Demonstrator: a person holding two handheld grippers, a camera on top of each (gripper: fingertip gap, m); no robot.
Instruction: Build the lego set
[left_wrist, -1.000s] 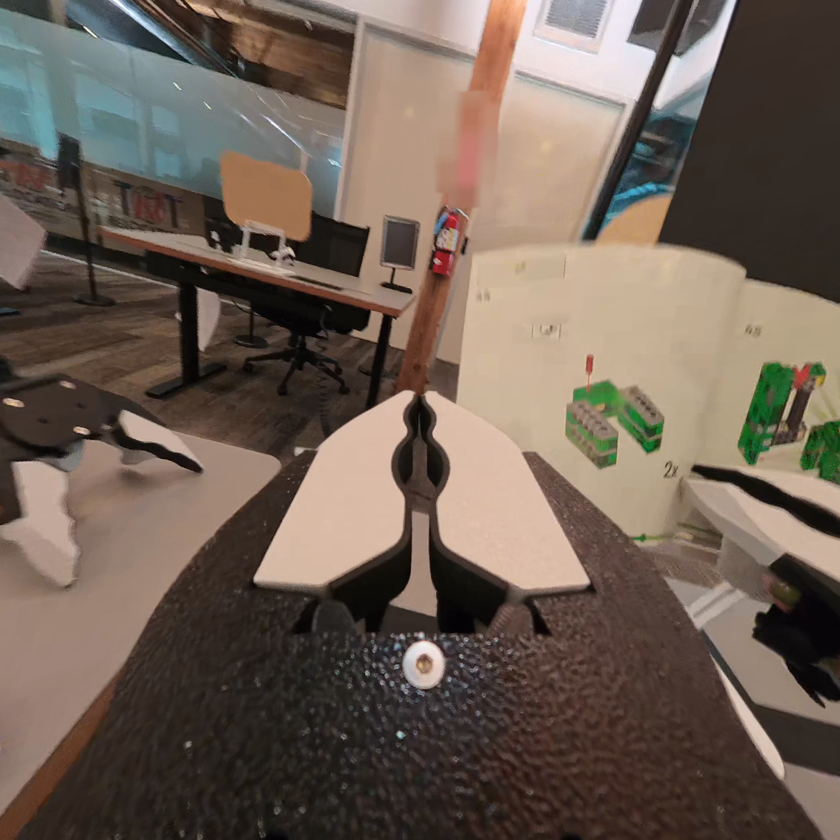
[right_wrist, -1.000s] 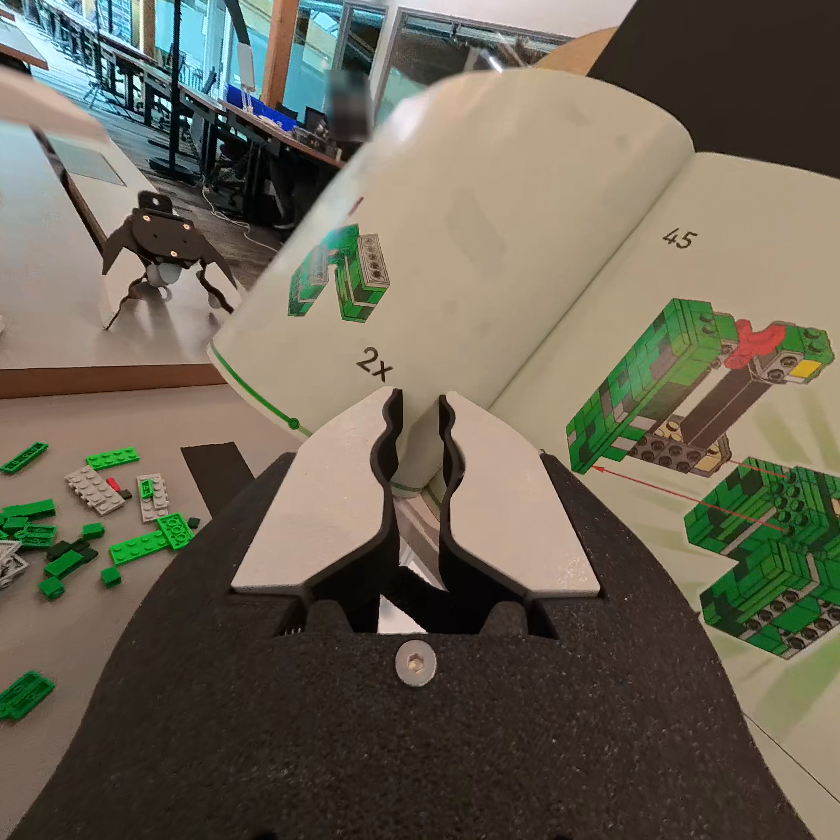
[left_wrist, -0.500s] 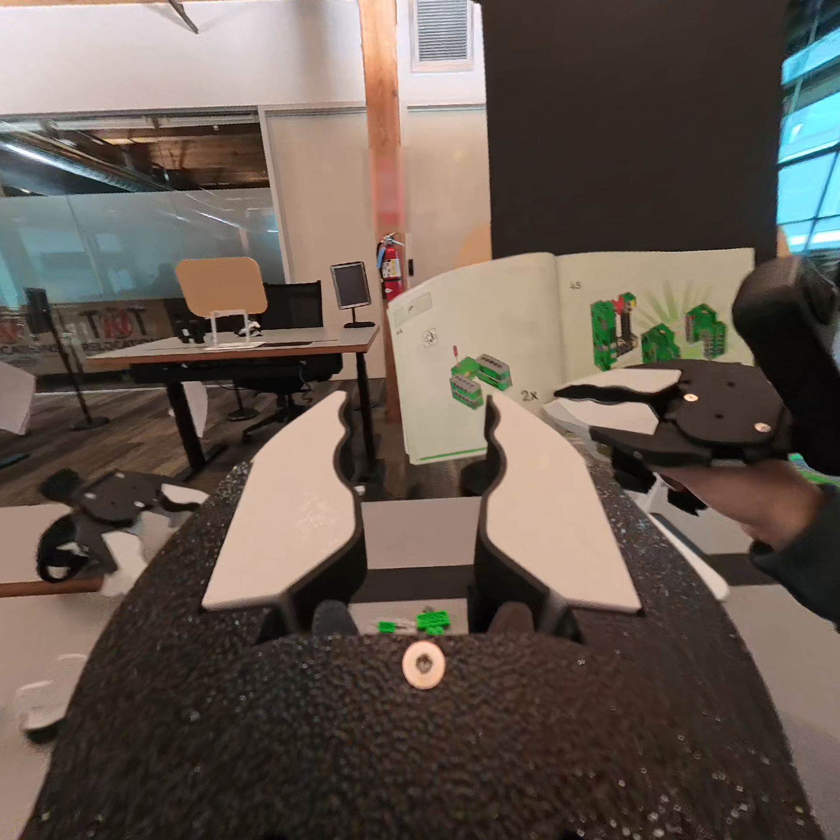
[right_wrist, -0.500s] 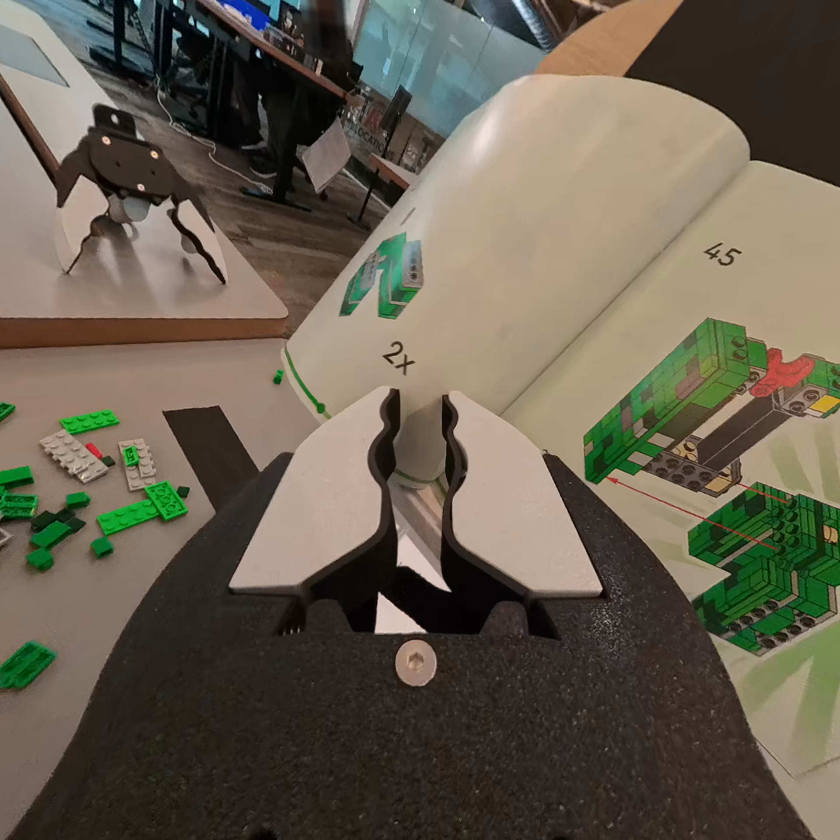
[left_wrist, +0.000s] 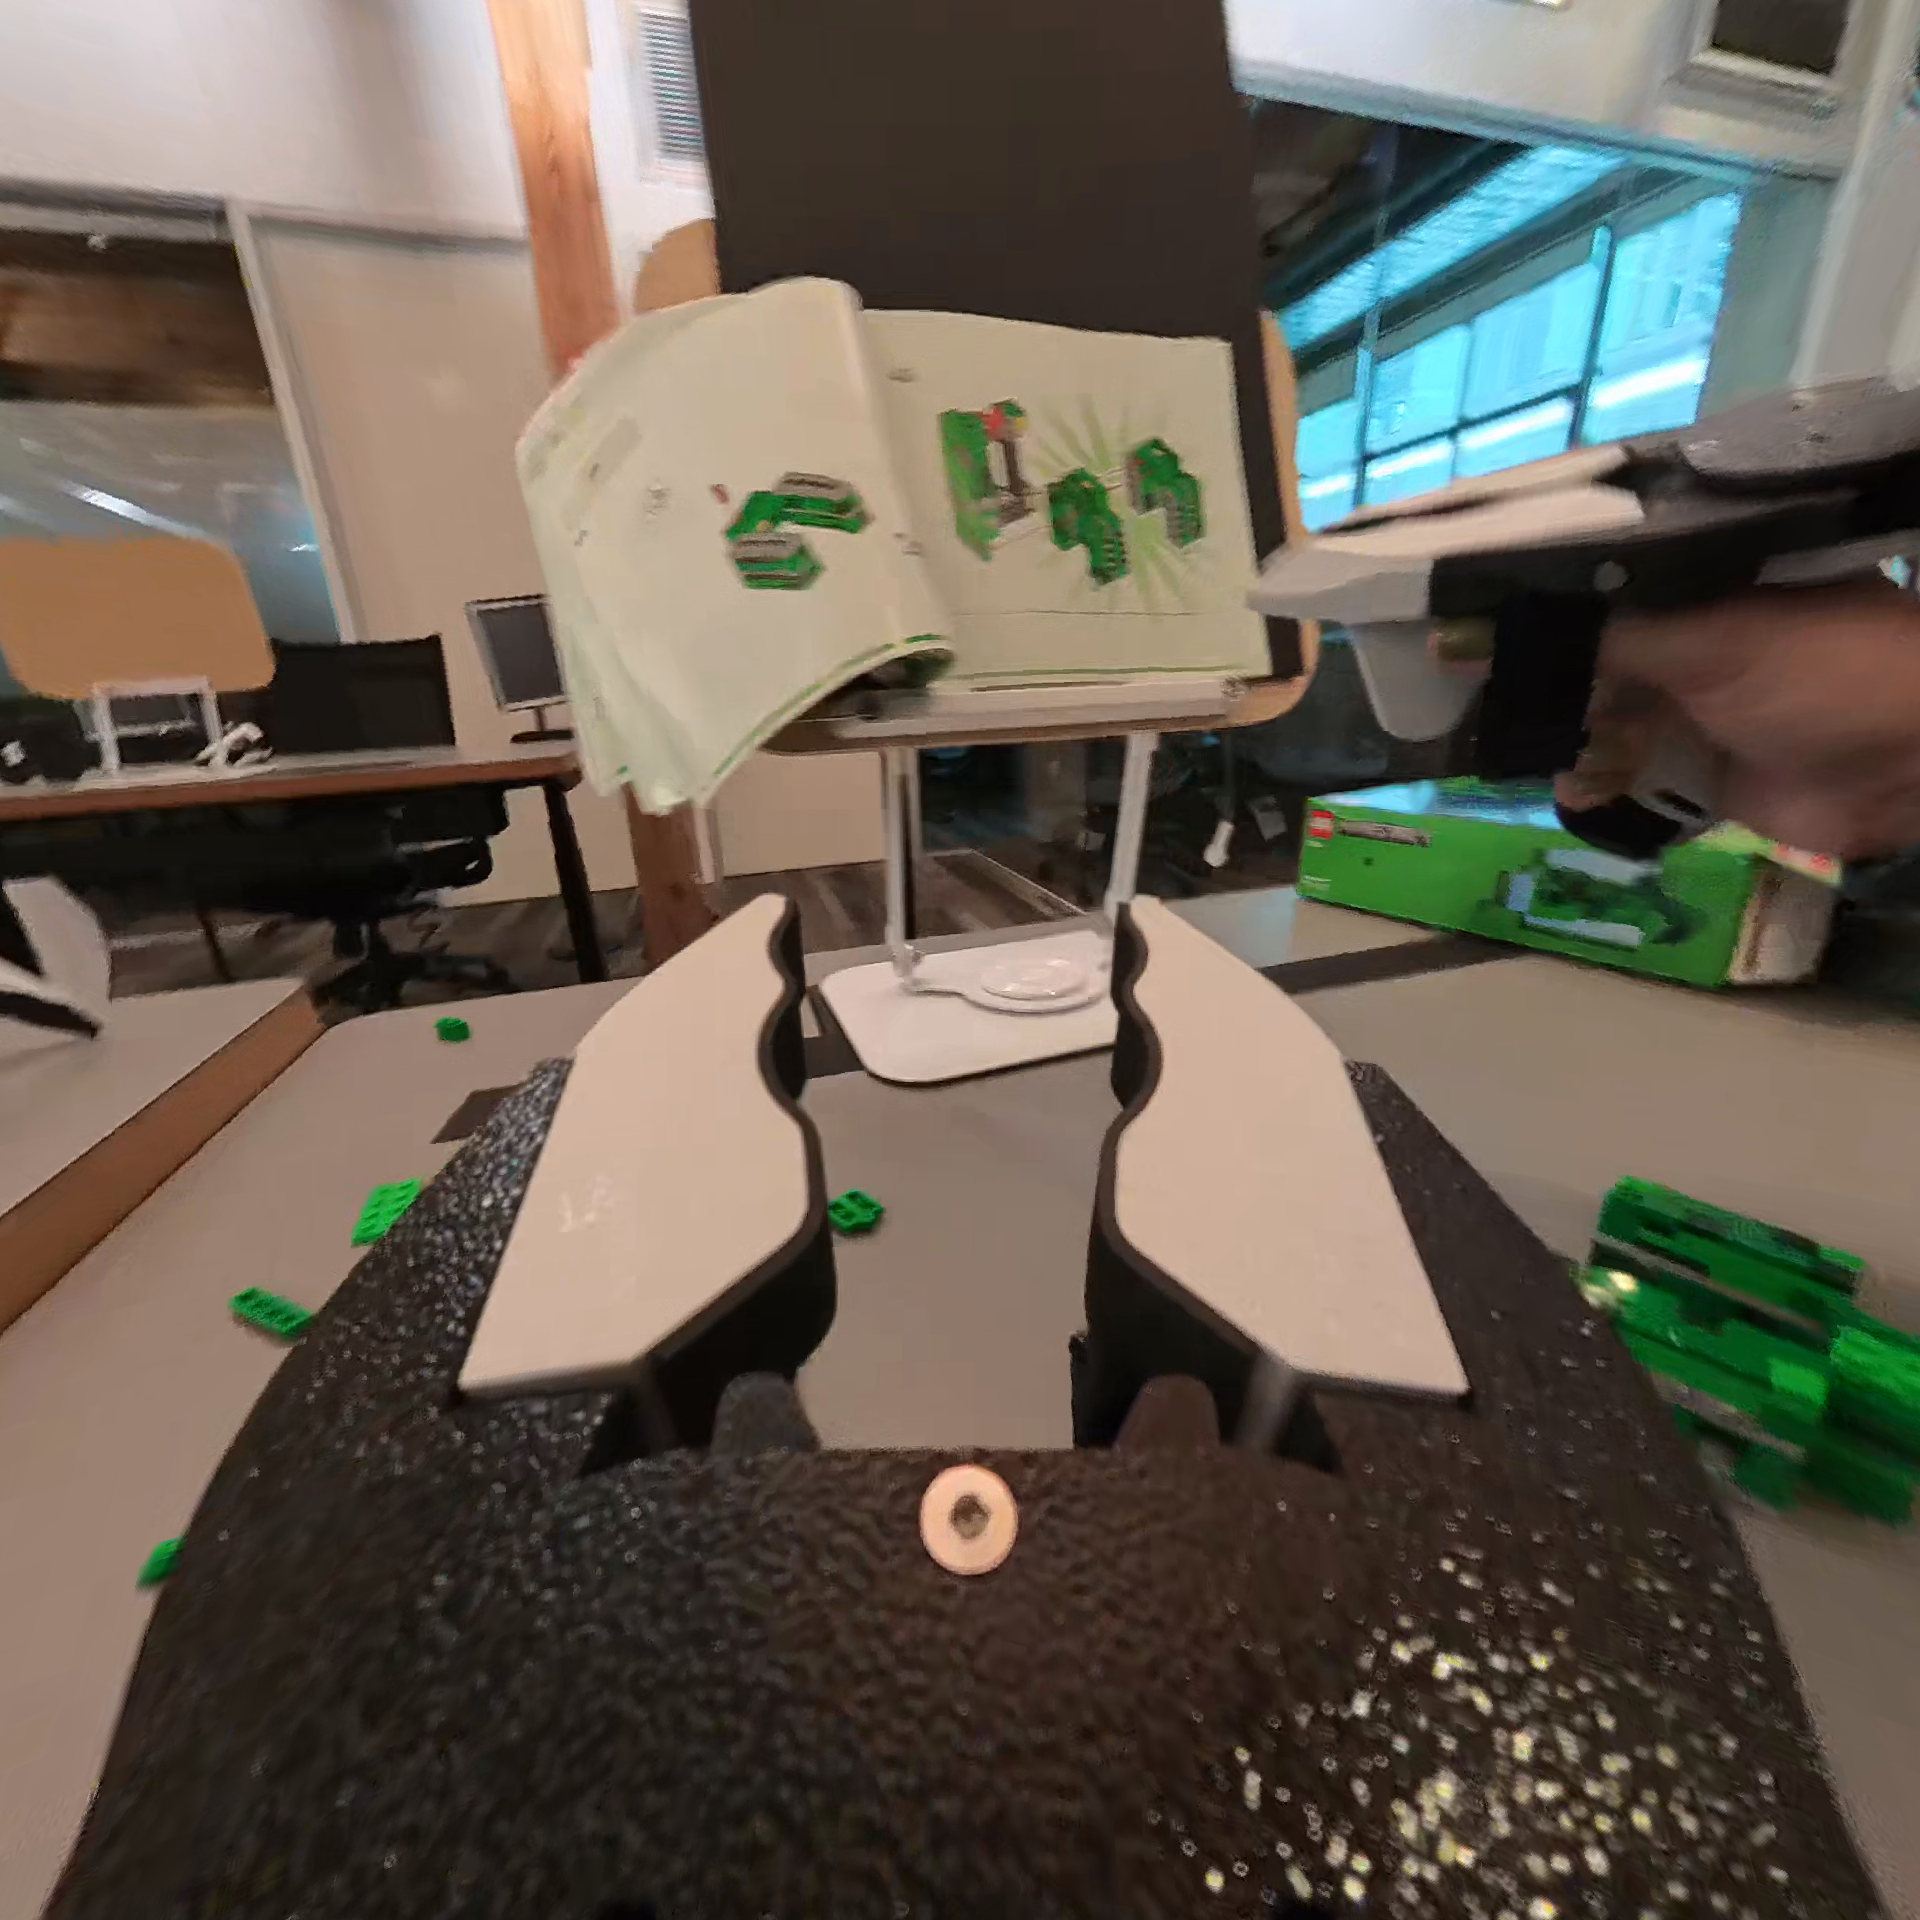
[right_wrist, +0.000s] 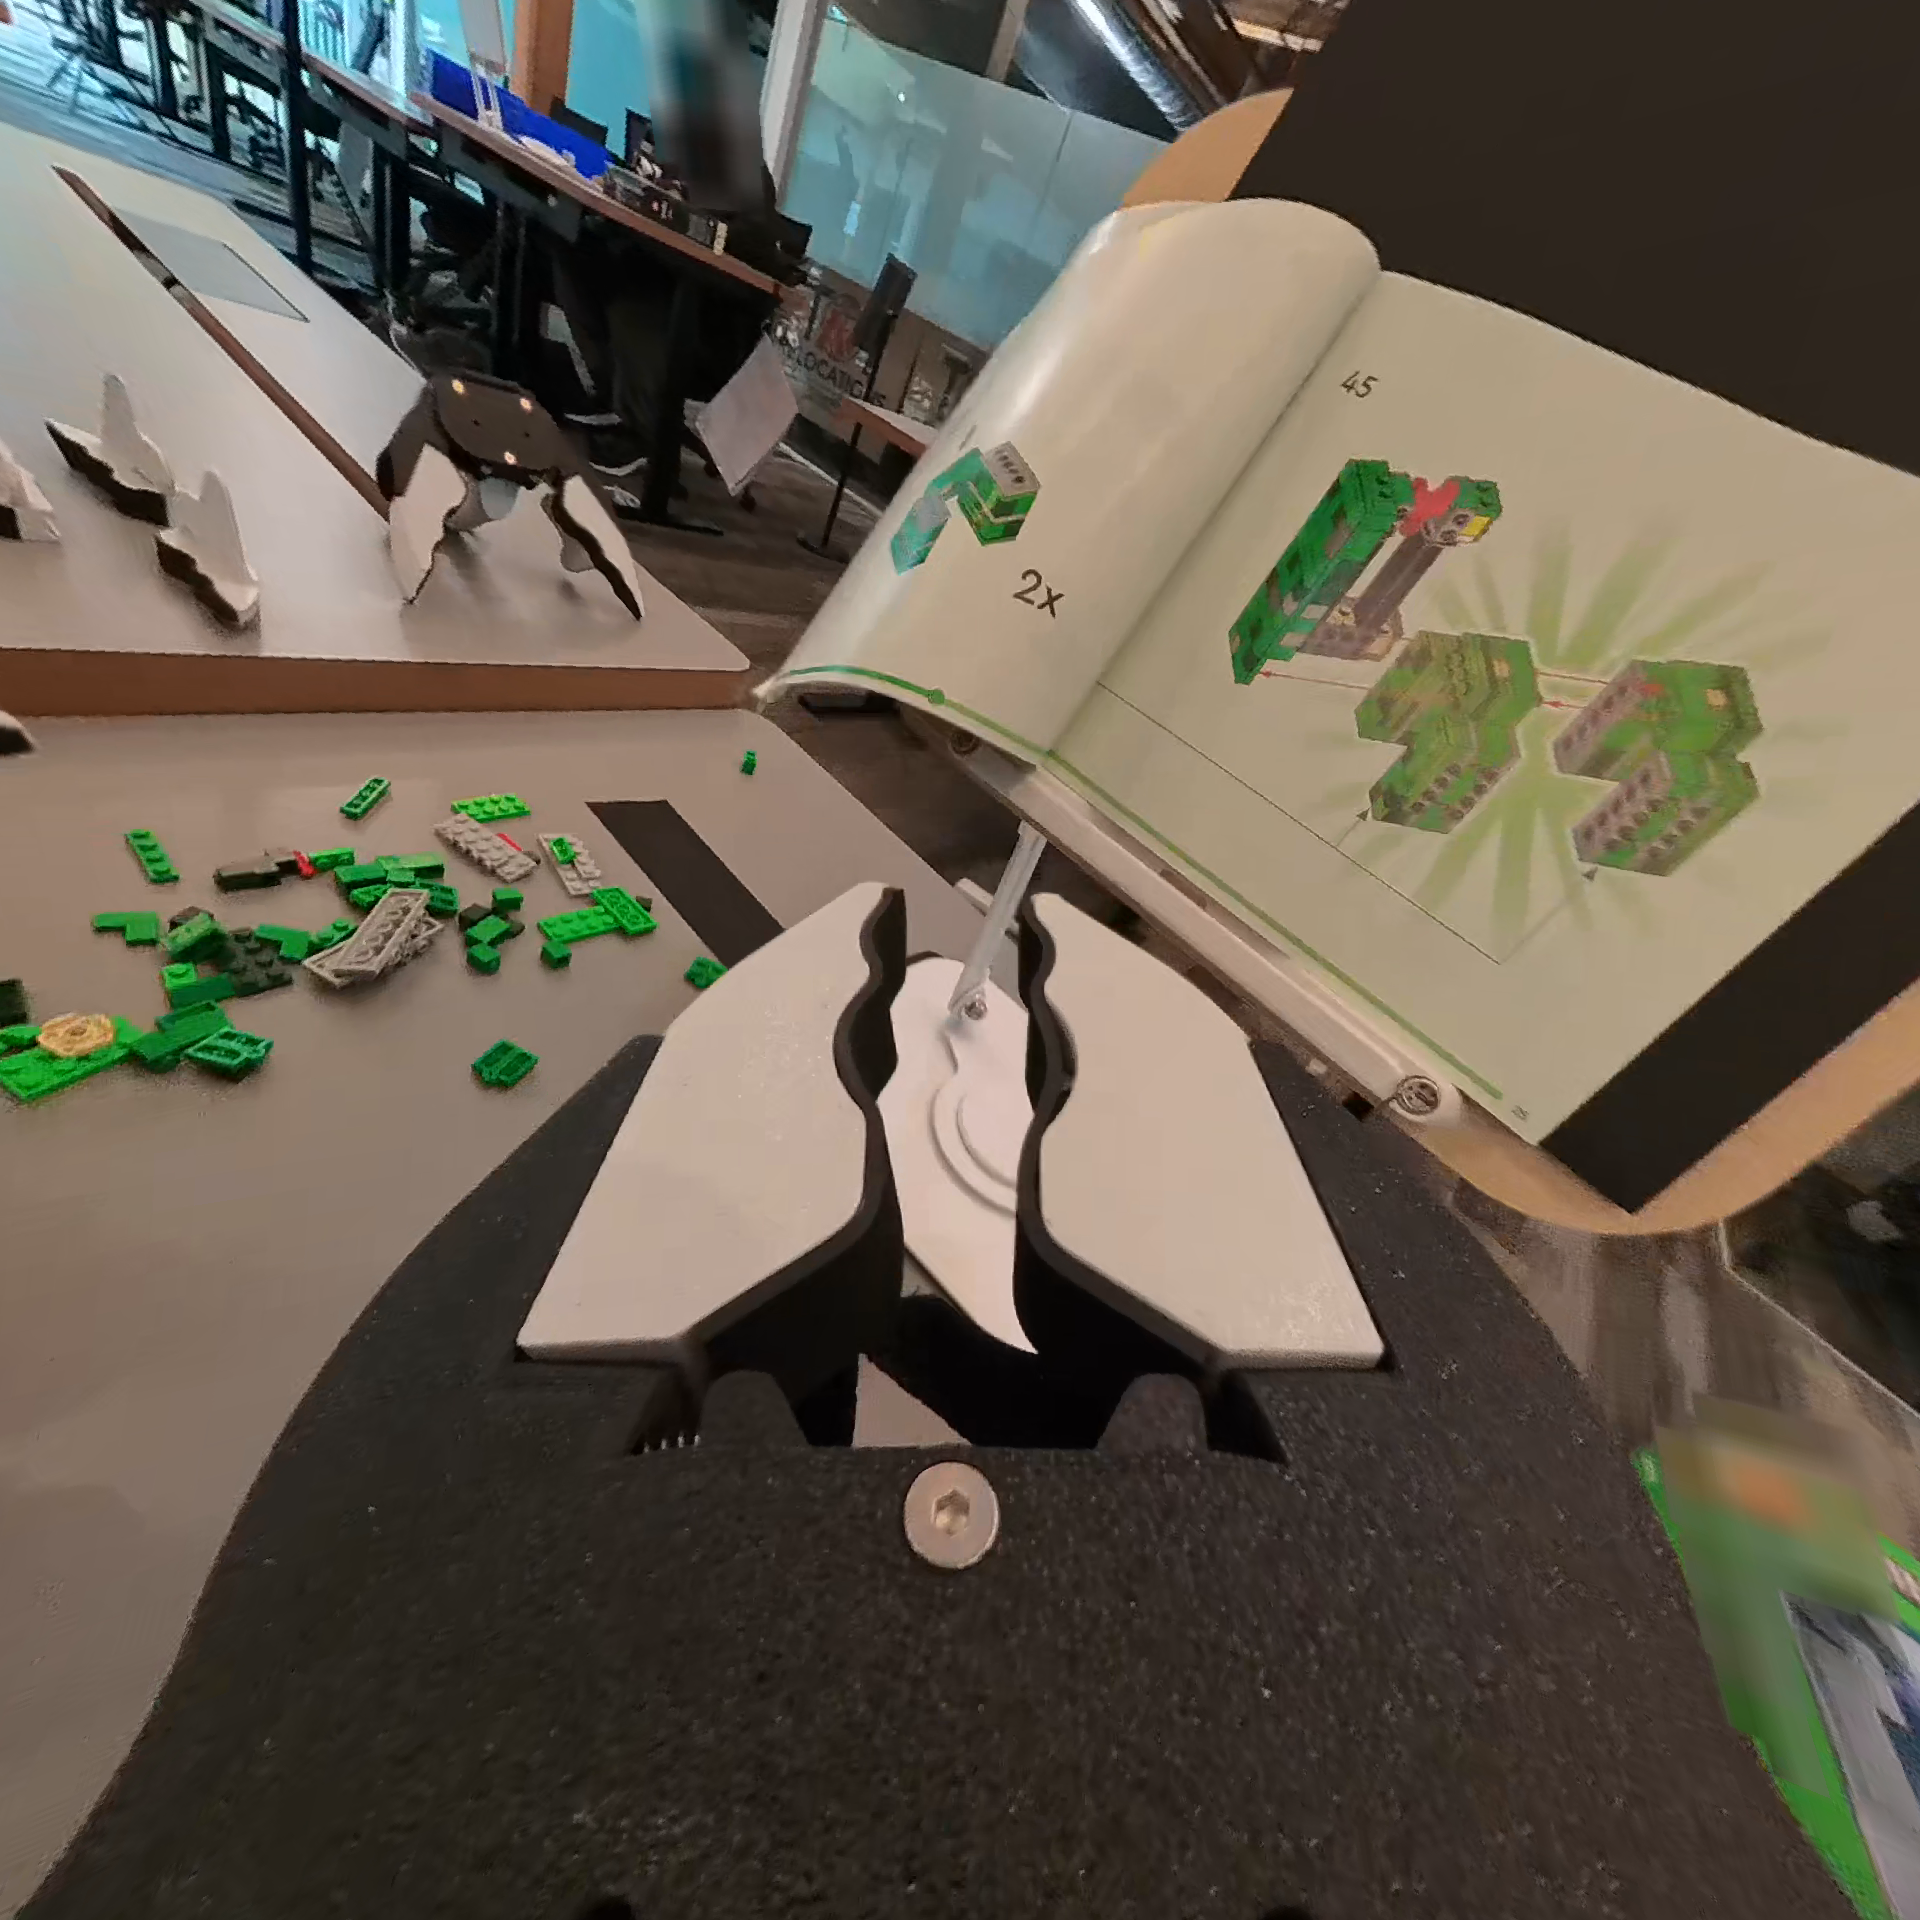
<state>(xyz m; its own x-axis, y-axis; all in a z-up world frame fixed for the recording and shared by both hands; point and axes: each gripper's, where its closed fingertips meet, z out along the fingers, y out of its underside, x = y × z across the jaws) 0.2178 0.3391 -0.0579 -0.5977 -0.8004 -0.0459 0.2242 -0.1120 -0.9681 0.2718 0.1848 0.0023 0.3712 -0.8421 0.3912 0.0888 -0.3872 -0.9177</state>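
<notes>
The instruction booklet (left_wrist: 1039, 520) stands open on a white stand (left_wrist: 966, 1018) at the back of the grey table, its left pages curling up; it also shows in the right wrist view (right_wrist: 1455, 644). My left gripper (left_wrist: 956, 925) is open wide and empty, low over the table in front of the stand. My right gripper (right_wrist: 961, 914) has its jaws a small way apart with nothing between them, just below the booklet's lower edge; it also shows in the left wrist view (left_wrist: 1455, 561). A built green lego block (left_wrist: 1745, 1340) lies at my right. Loose green and grey lego pieces (right_wrist: 364, 914) lie to the left.
A green lego box (left_wrist: 1538, 894) lies at the back right. A spare gripper (right_wrist: 499, 488) stands on the neighbouring table (right_wrist: 312, 644) to the left. A black tape strip (right_wrist: 686, 873) crosses the table by the stand. Office desks and chairs lie beyond. My right fingertips sit around 20 cm from my left ones. My right tips are about 20 cm from the built green lego block (left_wrist: 1745, 1340), my left tips only 15 cm.
My left gripper went from shut to wide open and pulled back and down from the booklet. My right gripper let go of the page's lower edge and drew back.
</notes>
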